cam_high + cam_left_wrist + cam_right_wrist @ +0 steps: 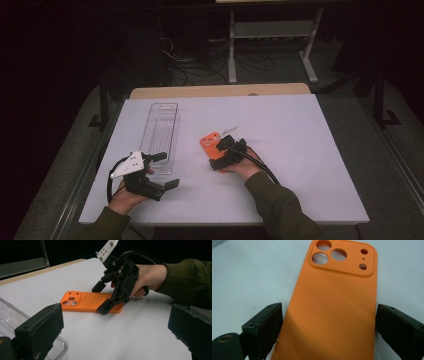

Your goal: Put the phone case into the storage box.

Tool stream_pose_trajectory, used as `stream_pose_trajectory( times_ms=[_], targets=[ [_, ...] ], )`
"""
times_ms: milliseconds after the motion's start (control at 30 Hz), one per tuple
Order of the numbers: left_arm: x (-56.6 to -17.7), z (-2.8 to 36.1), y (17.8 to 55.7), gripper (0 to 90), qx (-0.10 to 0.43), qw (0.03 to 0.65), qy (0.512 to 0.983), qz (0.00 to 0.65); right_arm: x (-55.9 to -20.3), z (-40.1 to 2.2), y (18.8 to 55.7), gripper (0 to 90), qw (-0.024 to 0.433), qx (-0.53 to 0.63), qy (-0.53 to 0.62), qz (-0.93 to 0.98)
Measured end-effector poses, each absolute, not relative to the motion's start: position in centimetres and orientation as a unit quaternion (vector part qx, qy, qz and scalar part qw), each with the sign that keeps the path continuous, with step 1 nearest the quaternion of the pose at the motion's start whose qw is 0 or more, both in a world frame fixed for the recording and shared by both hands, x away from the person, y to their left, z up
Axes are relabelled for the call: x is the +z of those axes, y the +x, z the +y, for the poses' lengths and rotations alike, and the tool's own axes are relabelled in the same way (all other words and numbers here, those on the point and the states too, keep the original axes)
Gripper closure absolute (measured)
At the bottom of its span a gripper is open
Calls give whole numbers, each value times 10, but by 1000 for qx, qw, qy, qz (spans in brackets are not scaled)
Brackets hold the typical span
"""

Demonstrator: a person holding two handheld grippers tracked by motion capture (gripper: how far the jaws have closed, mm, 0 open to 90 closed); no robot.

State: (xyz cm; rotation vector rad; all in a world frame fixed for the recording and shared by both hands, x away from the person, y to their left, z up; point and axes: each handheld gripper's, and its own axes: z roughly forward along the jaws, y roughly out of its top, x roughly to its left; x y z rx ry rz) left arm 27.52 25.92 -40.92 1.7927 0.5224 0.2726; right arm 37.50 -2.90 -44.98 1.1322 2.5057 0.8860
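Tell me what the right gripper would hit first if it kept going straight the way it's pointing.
The orange case. The right gripper is open, one jaw on each side of the case's near end, angled down at it. Going on, it would likely press onto the case, then the table.

We wear olive-green sleeves (280, 207) to the wrists. Our left gripper (165, 170) is black, topped by a white three-cornered plate (128, 164) dotted with screws, a black cable (111, 175) looping beside it. Our right gripper (103, 297) is black too, with blocky jaws, a pale screw-studded plate (107, 249) and a thick black cable (262, 165).
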Motion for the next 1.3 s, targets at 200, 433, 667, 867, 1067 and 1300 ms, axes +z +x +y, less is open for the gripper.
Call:
stream_pose_trajectory(
  times_ms=[200,433,667,867,1067,1300],
  targets=[
    [-409,259,275,0,116,588,769,225,-450,-28,374,95,128,303,394,858],
    [-409,259,275,0,116,584,772,224,-449,-27,372,106,133,302,401,854],
    [-409,259,275,0,116,584,772,223,-450,-27,371,112,135,305,401,853],
    [-409,259,275,0,116,584,772,223,-448,-26,371,124,135,300,407,852],
    [-409,259,275,0,116,583,772,223,-448,-27,371,135,133,302,403,854],
    [-409,260,275,0,116,585,771,224,-448,-28,371,143,132,308,402,852]
  ],
)
